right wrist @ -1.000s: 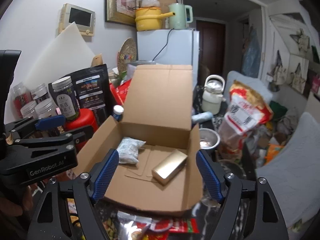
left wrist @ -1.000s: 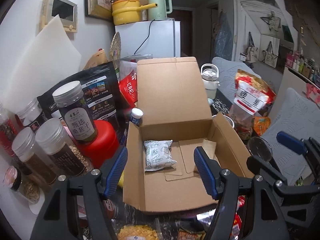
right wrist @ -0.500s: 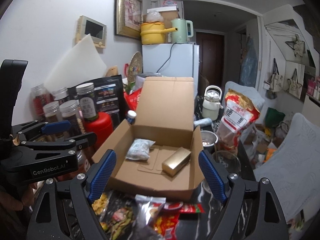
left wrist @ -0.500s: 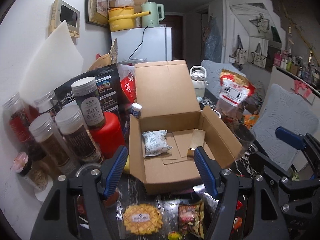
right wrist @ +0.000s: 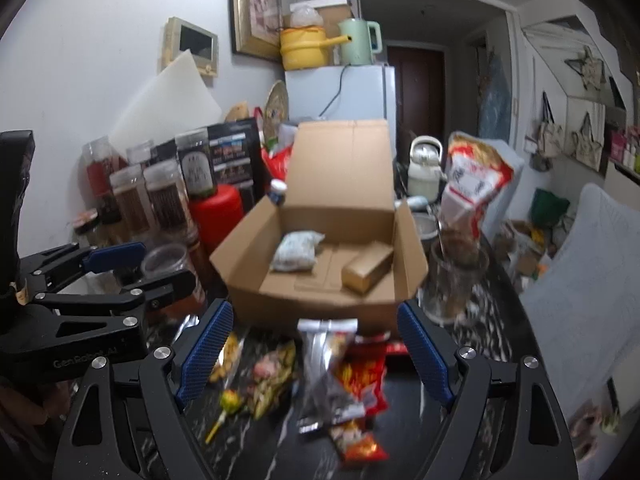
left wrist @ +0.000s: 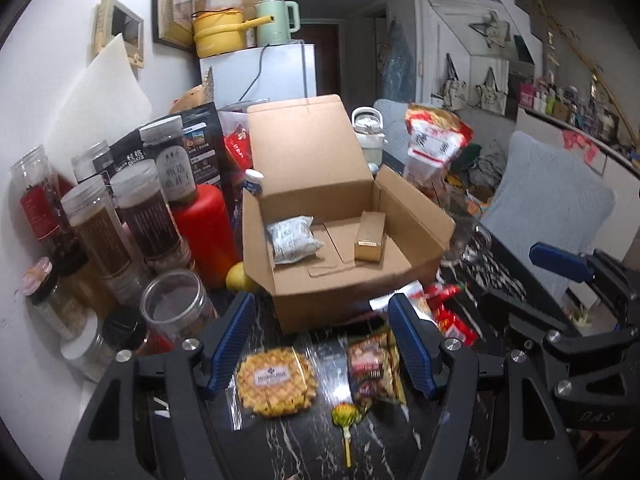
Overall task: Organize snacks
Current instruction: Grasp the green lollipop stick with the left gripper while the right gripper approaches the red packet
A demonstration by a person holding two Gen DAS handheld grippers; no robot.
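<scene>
An open cardboard box (left wrist: 416, 224) (right wrist: 240, 256) stands on the dark marble table and holds a white snack pouch (left wrist: 291, 239) (right wrist: 297, 250) and a gold box (left wrist: 370, 235) (right wrist: 368, 267). In front of it lie a wrapped waffle (left wrist: 275, 383), a dark snack bag (left wrist: 374, 368), a yellow lollipop (left wrist: 345, 416) (right wrist: 230, 402), a silver-topped bag (right wrist: 326, 368) and red packets (right wrist: 362, 376). My left gripper (left wrist: 322, 344) is open and empty above the waffle. My right gripper (right wrist: 316, 352) is open and empty above the bags.
Tall jars (left wrist: 100, 224) and a red canister (left wrist: 204, 228) crowd the left of the box. A glass jar (right wrist: 454, 276) and a red-white bag (right wrist: 474, 184) stand to its right. A grey cushion (left wrist: 548, 216) lies far right. A fridge (right wrist: 340, 92) stands behind.
Both grippers have pulled back from the box and toward me. The loose snacks on the table in front of the box have come into view. Both stay open.
</scene>
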